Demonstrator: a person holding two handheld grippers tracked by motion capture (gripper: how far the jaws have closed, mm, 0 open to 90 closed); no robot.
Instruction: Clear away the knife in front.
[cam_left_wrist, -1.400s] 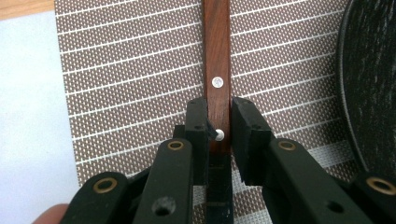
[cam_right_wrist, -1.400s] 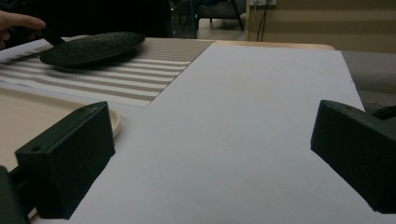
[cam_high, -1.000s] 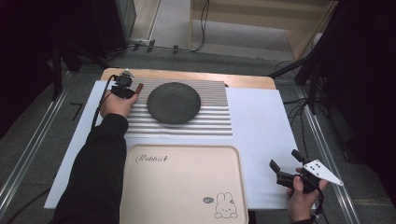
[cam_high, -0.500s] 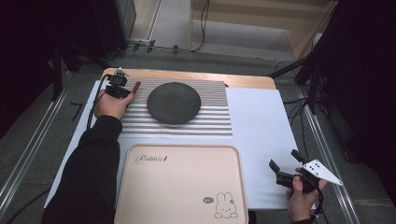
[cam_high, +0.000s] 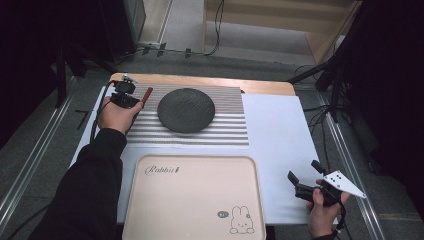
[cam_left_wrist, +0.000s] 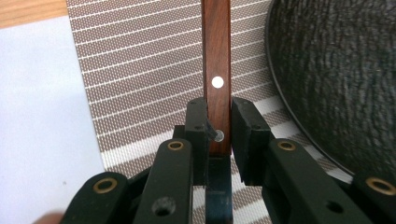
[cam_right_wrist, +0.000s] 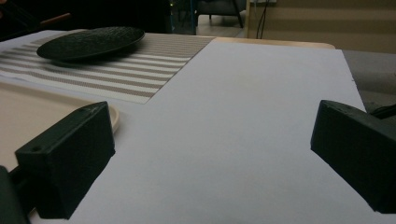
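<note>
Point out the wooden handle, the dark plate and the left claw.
wooden handle (cam_left_wrist: 217, 70), left gripper view, its brown shaft
dark plate (cam_high: 186, 109), high view, its centre
left claw (cam_left_wrist: 218, 126), left gripper view, between its tips

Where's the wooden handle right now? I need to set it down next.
The wooden handle is clamped in the left tongs at the high view's far left, over the striped placemat, just left of the black plate.

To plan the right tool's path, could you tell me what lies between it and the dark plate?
In the high view, bare white sheet, then striped mat.
</note>
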